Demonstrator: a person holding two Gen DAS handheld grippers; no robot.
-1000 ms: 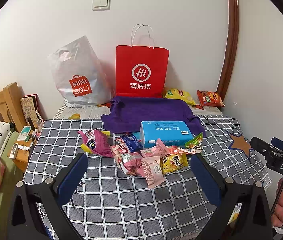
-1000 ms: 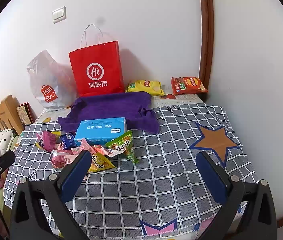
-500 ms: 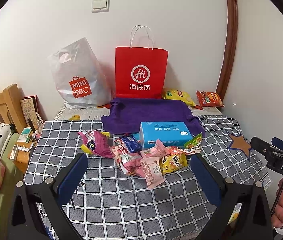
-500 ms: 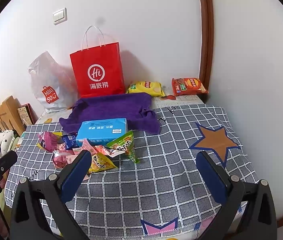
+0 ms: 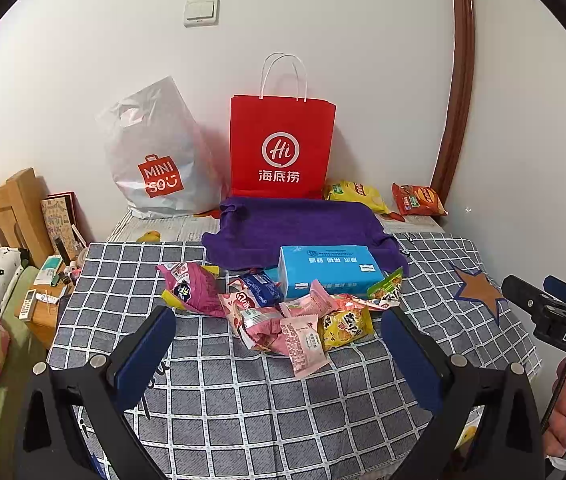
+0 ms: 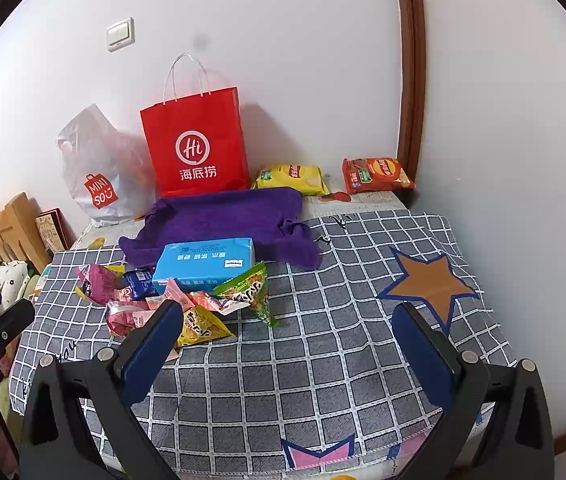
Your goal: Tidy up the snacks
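**Nothing sorted yet: both fingers empty**

Evidently at start. Left gripper [image 5: 279,344] fingers wide, holding nothing; right gripper [image 6: 291,340] likewise. Snack pile [image 5: 283,312] loose mid-surface, against blue box [image 5: 329,270]. Two chip bags [image 6: 291,178] at far right corner. Red bag [image 5: 282,148] at far edge.

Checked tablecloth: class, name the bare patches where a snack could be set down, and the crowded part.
Free: the near strip between the snack packet pile and the open left claw; the right side around the brown star patch. Crowded: around the blue tissue pack and purple towel.
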